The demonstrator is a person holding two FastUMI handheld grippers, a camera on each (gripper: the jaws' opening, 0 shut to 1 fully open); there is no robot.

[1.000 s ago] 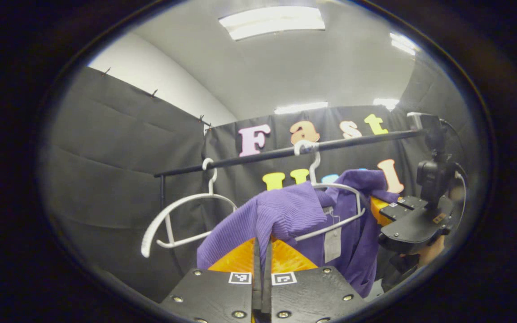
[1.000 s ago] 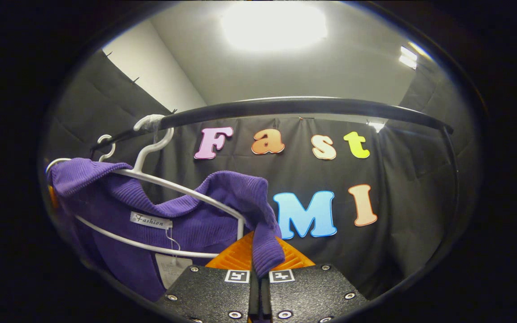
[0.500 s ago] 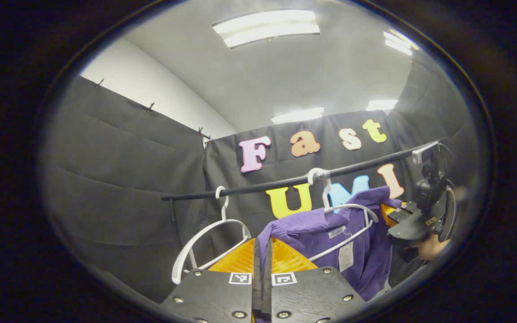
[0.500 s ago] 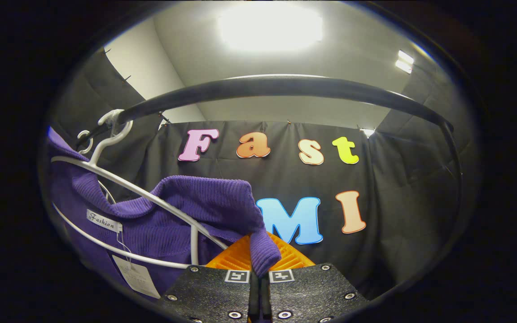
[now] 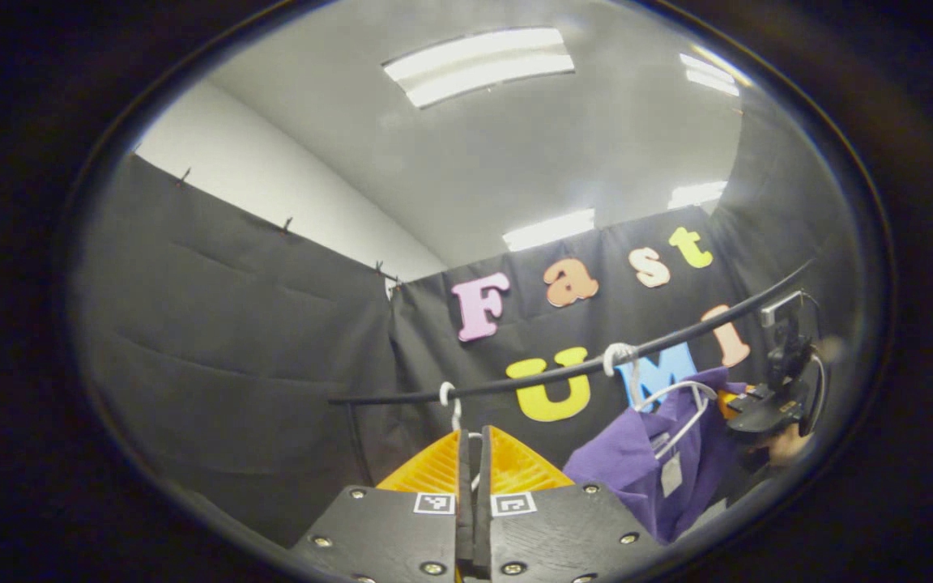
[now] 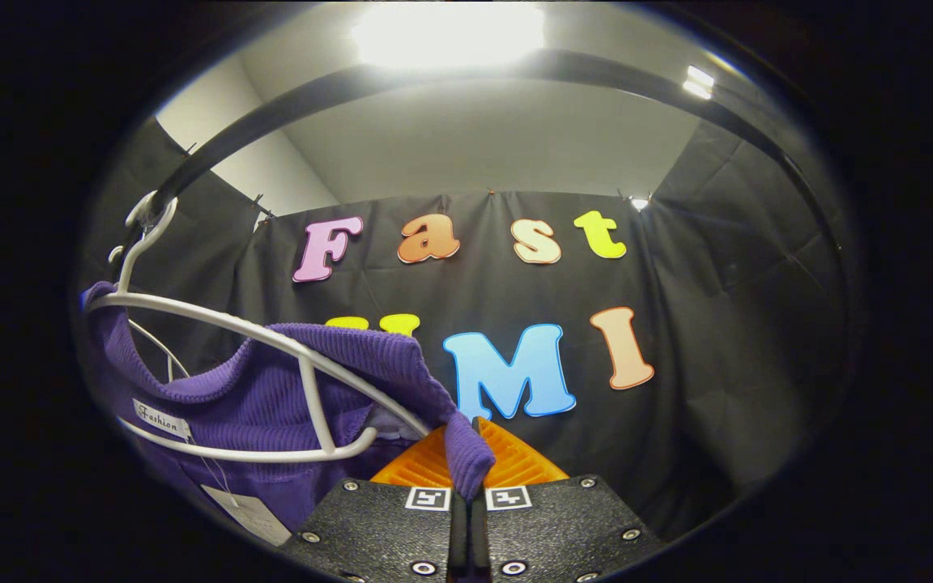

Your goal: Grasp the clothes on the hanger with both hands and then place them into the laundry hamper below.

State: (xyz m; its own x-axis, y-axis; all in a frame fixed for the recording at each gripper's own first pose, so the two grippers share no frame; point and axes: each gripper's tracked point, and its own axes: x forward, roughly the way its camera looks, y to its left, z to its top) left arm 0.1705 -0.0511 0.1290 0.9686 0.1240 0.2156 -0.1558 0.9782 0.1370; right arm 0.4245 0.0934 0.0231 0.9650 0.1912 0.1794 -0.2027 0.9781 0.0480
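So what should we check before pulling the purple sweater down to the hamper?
1. Right tool pinching the sweater: ok, cloth sits between its fingers.
2. Left tool pinching the sweater: cannot tell; it is shut, but the sweater hangs off to its side.
3. Sweater free of the hanger: not ok, cloth hangs on it.
4. Hanger hooked on the rail: ok.
5. Hamper right underneath: cannot tell.
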